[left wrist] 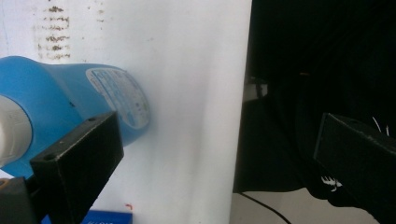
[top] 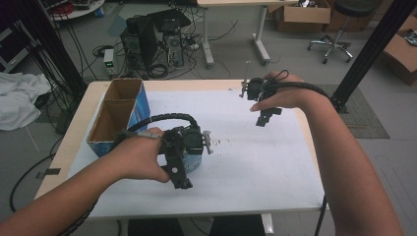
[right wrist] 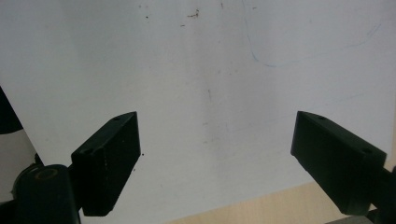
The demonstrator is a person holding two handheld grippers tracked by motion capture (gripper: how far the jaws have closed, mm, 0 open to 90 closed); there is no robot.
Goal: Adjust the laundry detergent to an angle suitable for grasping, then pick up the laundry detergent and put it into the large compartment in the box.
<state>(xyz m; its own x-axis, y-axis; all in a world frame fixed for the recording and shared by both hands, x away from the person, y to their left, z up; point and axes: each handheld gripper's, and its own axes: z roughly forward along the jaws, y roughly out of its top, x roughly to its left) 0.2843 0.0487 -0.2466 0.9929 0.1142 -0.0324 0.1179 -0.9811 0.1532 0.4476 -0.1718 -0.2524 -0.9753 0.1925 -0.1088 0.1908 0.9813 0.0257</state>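
Observation:
A blue bottle [left wrist: 70, 102] with a white cap and a pale label rests on the white sheet [left wrist: 196, 93]. In the left gripper view it sits behind and outside the left jaw, not between the jaws. My left gripper [left wrist: 215, 154] is open wide with nothing in it. From above, that left gripper [top: 181, 179] hangs over the bottle [top: 195, 162] near the table's middle left. At the far right of the sheet my right gripper [top: 262, 118] is raised, and its own camera shows the right gripper [right wrist: 215, 154] open over bare paper.
An open cardboard box [top: 118, 113] with blue sides and two compartments stands at the table's left. The white sheet [top: 255, 162] covers most of the wooden table [top: 74, 128]. Computers, cables and a chair [top: 334, 39] stand on the floor beyond.

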